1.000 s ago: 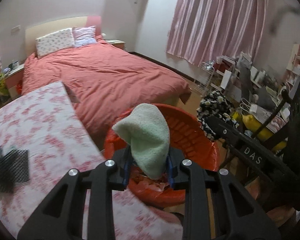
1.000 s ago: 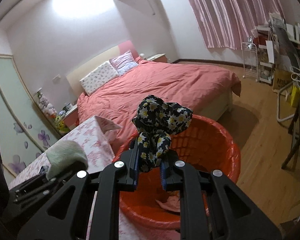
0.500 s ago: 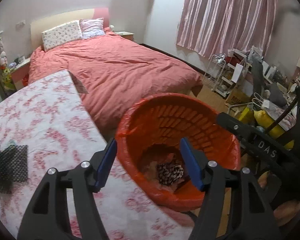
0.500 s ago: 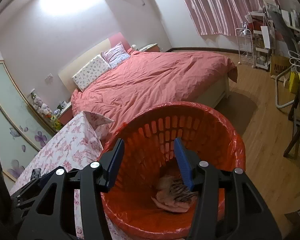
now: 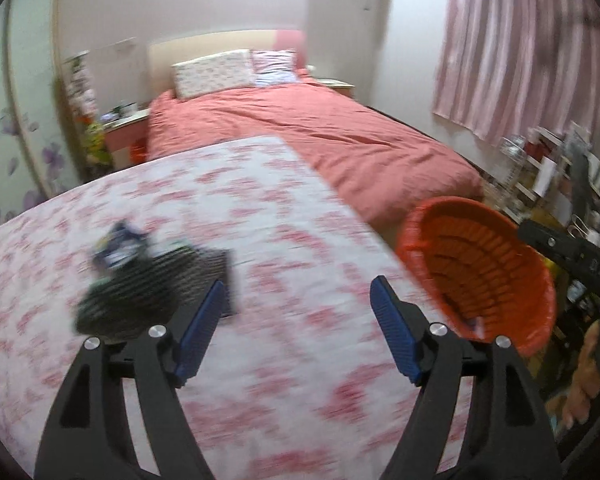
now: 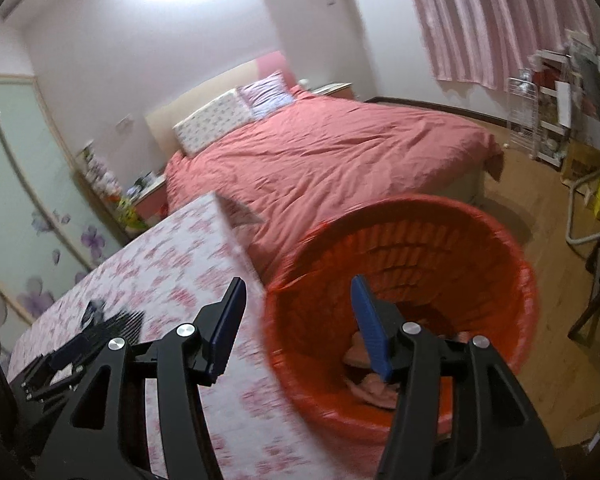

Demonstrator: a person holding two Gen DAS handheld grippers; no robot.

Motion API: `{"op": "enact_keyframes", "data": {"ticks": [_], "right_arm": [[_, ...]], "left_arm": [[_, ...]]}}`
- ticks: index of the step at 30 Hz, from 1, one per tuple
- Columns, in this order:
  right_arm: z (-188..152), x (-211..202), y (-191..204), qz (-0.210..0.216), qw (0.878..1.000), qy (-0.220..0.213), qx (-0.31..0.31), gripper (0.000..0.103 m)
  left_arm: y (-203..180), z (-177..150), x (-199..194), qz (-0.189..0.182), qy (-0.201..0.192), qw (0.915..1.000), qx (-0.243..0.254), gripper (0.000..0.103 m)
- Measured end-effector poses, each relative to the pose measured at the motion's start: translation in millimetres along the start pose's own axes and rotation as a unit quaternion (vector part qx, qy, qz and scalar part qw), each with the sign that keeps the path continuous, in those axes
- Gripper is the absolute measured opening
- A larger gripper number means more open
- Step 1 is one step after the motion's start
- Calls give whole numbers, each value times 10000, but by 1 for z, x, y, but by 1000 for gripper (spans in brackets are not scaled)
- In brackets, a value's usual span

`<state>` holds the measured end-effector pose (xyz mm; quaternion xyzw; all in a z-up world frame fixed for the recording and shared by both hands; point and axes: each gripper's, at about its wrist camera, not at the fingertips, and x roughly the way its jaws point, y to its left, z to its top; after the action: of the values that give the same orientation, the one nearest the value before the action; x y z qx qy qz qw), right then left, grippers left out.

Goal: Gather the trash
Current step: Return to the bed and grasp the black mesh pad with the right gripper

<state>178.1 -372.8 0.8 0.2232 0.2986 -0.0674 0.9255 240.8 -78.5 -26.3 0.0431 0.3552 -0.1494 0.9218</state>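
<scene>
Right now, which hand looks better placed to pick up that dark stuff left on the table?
Left. The left gripper is open over the table, with the dark mesh piece just ahead. The right gripper points at the orange basket.

My right gripper has just been opening; its blue-padded jaws stand apart with nothing between them. Past the right finger sits the round orange plastic basket, with pinkish crumpled scraps lying at its bottom. My left finger hangs over the edge of the table with the pink-flowered white cloth, where a dark mesh piece lies. Beyond stands the bed with the salmon-red cover.
</scene>
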Motion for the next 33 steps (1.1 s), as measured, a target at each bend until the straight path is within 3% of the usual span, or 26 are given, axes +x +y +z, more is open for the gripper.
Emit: {"op": "enact_keyframes", "data": {"ticks": [6, 14, 18, 25, 27, 28, 32, 33], "right_arm": [[-19, 18, 56, 390, 9973, 421, -455, 57], [-50, 46, 149, 957, 9858, 879, -1061, 70], [-59, 64, 185, 1164, 9802, 1128, -1141, 70], [-71, 95, 238, 1170, 9758, 1333, -1283, 70], [-75, 102, 244, 1088, 9744, 1408, -1371, 64], [-75, 104, 245, 1085, 9733, 1461, -1398, 49], [-80, 104, 231, 1031, 9732, 1583, -1313, 22], [-80, 103, 226, 1017, 9733, 1592, -1304, 20]], "left_arm": [[73, -17, -19, 623, -72, 9971, -428, 79], [166, -42, -38, 1421, -42, 9844, -1036, 87], [203, -54, -43, 1614, 37, 9785, -1285, 87], [231, -66, -44, 1615, 111, 9747, -1539, 87], [234, -68, -42, 1604, 137, 9744, -1570, 87], [235, -69, -40, 1589, 149, 9744, -1583, 87], [235, -71, -37, 1549, 168, 9749, -1593, 87], [235, -71, -35, 1527, 174, 9751, -1598, 87]]}}
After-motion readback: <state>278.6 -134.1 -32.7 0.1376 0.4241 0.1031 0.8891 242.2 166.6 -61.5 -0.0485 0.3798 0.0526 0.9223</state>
